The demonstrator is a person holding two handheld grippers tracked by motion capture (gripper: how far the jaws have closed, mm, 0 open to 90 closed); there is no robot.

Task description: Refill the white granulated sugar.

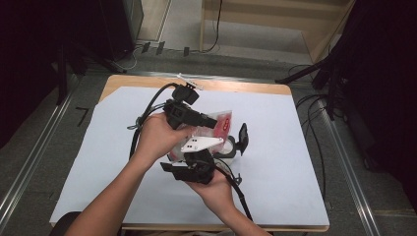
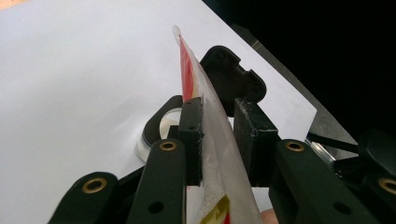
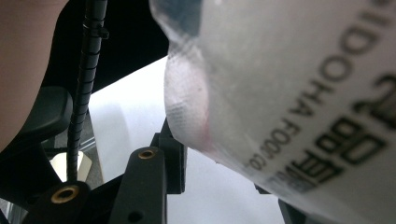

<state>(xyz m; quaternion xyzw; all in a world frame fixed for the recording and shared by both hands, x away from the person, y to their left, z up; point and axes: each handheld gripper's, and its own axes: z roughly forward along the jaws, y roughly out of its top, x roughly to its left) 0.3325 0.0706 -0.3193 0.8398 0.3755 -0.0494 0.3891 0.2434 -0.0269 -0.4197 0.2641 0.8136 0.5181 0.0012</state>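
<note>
Between both tongs (image 2: 218,140), upright food pouch (image 2: 212,126), clamped

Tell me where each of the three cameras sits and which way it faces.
High view: above the table's near edge, looking forward and down; both forearms, left gripper, right gripper.
Left gripper view: along its jaws, clamped on the plastic packet.
Right gripper view: along its jaws, packet close overhead, a hand at left.
Shared: the packet, the white table sheet.
</note>
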